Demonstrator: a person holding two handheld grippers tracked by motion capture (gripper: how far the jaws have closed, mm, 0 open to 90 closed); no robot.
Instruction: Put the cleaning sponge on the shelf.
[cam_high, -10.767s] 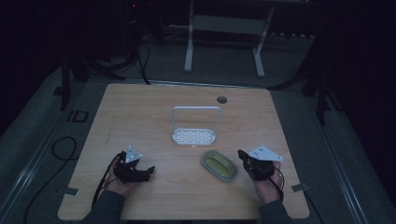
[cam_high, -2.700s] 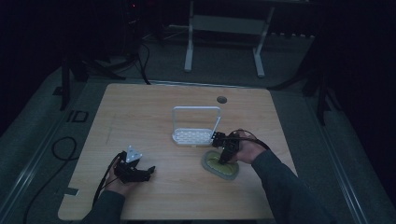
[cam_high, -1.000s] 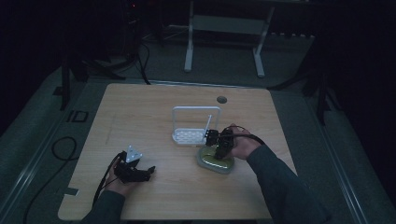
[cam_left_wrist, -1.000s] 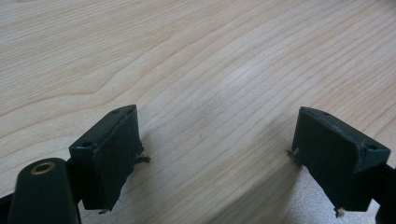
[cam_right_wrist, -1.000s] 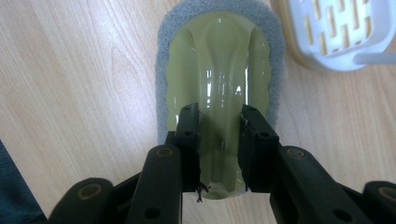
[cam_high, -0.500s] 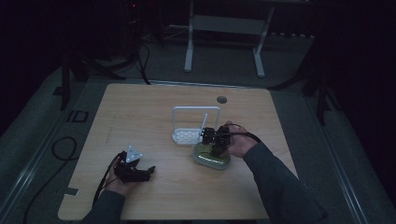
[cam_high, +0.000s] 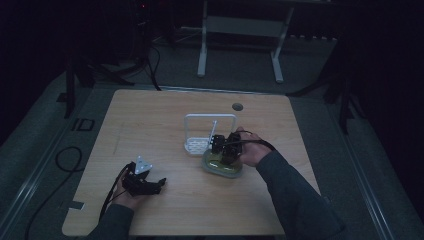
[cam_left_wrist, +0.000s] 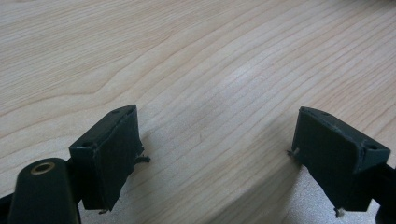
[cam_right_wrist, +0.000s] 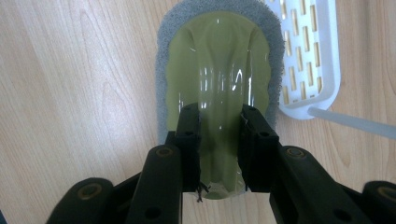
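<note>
High view, left to right: left gripper (cam_high: 146, 184) rests on the table (cam_high: 150, 125), well left of and nearer the person than the white rack (cam_high: 209, 134); jaws spread, nothing between them. Left gripper view confirms it: the two black pads stand wide apart over bare wood (cam_left_wrist: 196, 70).

Scrubber (cam_high: 223, 164), a green moulded handle on a grey pad, lies just in front of the rack on the person's side, touching or nearly touching the rack's base; I can't tell which. Right gripper (cam_high: 226, 150) sits directly on top of it, pointing down, so the right hand is by far the nearer one.

Right gripper view: right gripper (cam_right_wrist: 219, 140) has its jaws part-closed on the narrow waist of the scrubber (cam_right_wrist: 219, 70) handle, pads against both sides, so it looks gripped. The scrubber's long axis runs straight away from the gripper, in line with the jaws, so the pinch goes across the short width. Rack (cam_right_wrist: 310, 60) lies to the right in this view, with its rim against the grey pad's edge.

Judgement: the next move turns on clearing that rack rim: the scrubber goes up, then over into the rack.

High view gives the layout; it's too dark to show pad contact. Right gripper view shows the contact.
</note>
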